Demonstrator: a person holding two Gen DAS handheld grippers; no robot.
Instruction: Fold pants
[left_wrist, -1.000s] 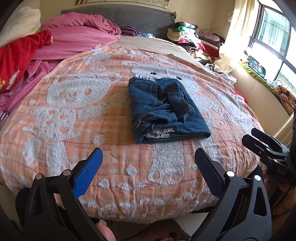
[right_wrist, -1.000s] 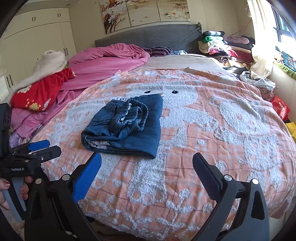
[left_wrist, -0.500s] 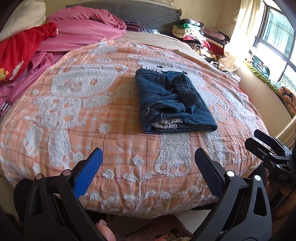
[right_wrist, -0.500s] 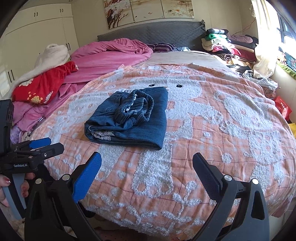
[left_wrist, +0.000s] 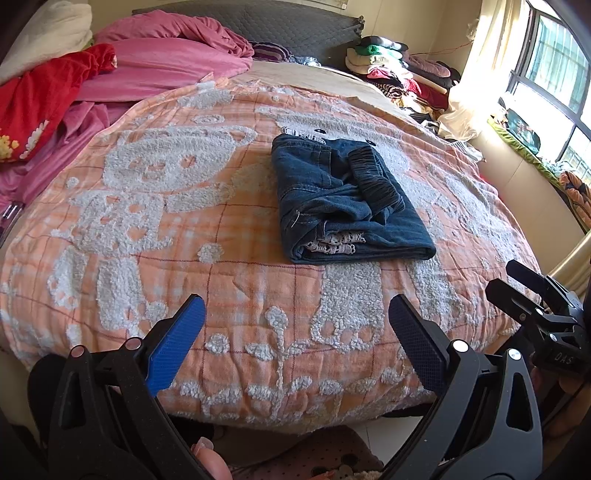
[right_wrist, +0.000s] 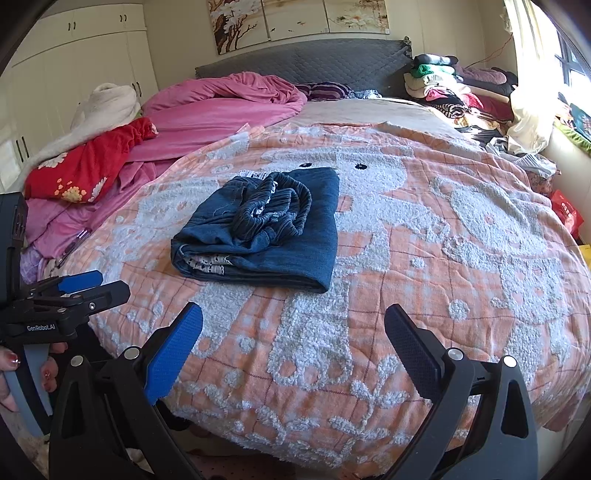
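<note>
The dark blue jeans (left_wrist: 343, 201) lie folded into a compact rectangle on the orange-and-white bedspread (left_wrist: 155, 206), with the elastic waistband bunched on top. They also show in the right wrist view (right_wrist: 266, 230). My left gripper (left_wrist: 295, 332) is open and empty, held back over the bed's near edge, well short of the jeans. My right gripper (right_wrist: 293, 338) is open and empty too, also near the bed's front edge. Each gripper appears in the other's view, the right one (left_wrist: 532, 295) at the right and the left one (right_wrist: 74, 291) at the left.
A pink duvet (right_wrist: 225, 107) and a red blanket (right_wrist: 88, 166) are heaped at the bed's far left. Piles of clothes (right_wrist: 454, 92) sit at the far right by the grey headboard (right_wrist: 306, 62). A window (left_wrist: 554, 70) is on the right.
Both grippers have moved slightly closer to and higher over the bed, so the jeans sit a little lower and nearer in both views. The jeans have not moved. Both grippers stay open.
</note>
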